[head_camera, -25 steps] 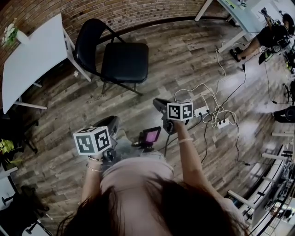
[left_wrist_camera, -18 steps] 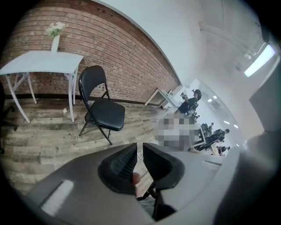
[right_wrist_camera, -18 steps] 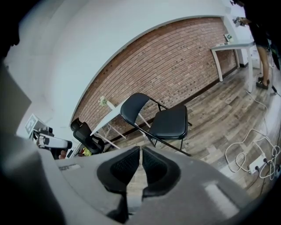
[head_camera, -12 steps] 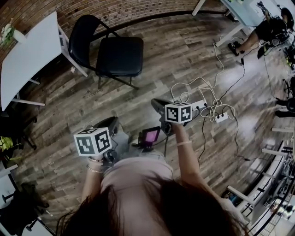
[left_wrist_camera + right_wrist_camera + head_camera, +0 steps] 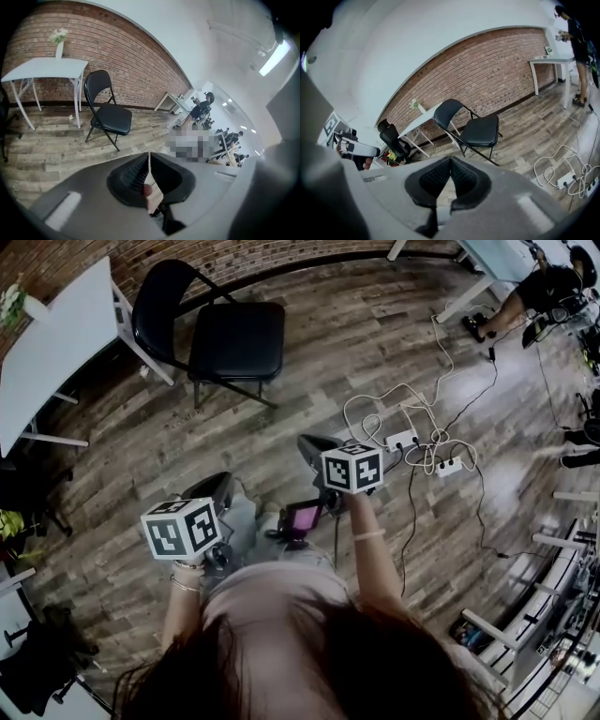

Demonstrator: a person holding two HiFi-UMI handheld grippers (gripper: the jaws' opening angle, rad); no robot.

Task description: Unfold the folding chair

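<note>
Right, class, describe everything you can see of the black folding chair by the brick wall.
The folding chair stands unfolded and upright on the wood-plank floor, beside a white table near the brick wall. It is all black: a flat padded seat, a rounded backrest, thin metal tube legs crossing at the sides. The seat is bare; only the floor appears to touch it.

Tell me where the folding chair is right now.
In the head view the folding chair stands unfolded at upper left, just right of the white table, near the brick wall.
</note>
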